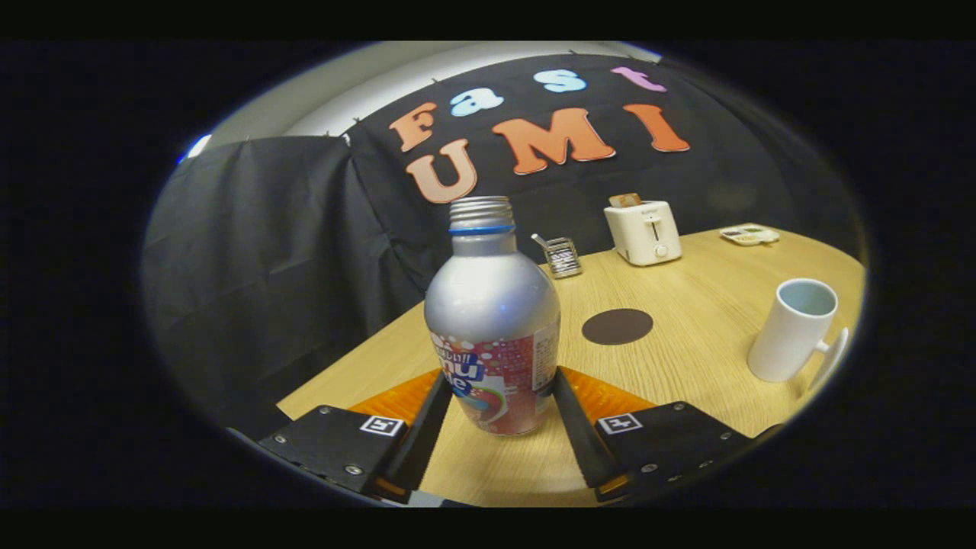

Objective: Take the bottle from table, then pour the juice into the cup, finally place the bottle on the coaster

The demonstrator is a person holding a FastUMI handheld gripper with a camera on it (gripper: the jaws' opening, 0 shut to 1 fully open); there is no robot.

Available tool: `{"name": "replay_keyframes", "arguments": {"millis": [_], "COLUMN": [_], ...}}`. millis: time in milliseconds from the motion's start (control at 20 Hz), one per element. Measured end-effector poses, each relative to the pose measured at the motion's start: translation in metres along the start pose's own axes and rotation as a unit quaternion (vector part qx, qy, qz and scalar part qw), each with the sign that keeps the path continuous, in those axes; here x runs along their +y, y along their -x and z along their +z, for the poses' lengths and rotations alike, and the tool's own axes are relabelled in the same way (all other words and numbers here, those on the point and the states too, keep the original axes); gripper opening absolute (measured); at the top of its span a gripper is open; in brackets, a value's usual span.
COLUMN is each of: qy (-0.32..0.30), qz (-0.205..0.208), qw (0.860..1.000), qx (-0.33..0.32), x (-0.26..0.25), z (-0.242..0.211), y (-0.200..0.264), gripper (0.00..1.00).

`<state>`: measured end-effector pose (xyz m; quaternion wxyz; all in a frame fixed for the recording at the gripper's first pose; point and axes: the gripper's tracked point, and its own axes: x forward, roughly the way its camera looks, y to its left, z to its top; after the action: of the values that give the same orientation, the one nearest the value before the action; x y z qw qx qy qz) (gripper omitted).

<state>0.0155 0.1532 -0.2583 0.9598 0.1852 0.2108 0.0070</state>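
Observation:
A silver bottle (492, 305) with a red label, a blue ring at the neck and no cap stands upright between my fingers. My gripper (499, 377) is shut on the bottle, one finger pressing on each side of its lower body. The bottle's base is at or just above the wooden table (686, 366). Beyond the fingers to the right lies a dark round coaster (618, 326). Further right stands a white cup (793, 329), open side up, with its handle turned to the right.
A white toaster (644, 232) with a slice in it stands at the back of the table. Left of it is a small metal holder (562, 255), and right of it a small flat tray (749, 235). The table's edge runs just left of the bottle.

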Motion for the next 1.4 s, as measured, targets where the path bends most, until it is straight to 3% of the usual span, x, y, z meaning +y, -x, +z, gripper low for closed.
{"name": "replay_keyframes", "arguments": {"millis": [450, 750, 1400], "qy": [-0.175, -0.284, -0.433], "qz": [-0.019, -0.018, 0.021], "qw": [0.984, 0.959, 0.901], "qx": [-0.001, 0.006, 0.003], "x": [-0.041, -0.062, -0.068], "z": [0.012, 0.013, 0.031], "y": [0.017, 0.021, 0.035], "gripper": [0.76, 0.76, 0.76]}}
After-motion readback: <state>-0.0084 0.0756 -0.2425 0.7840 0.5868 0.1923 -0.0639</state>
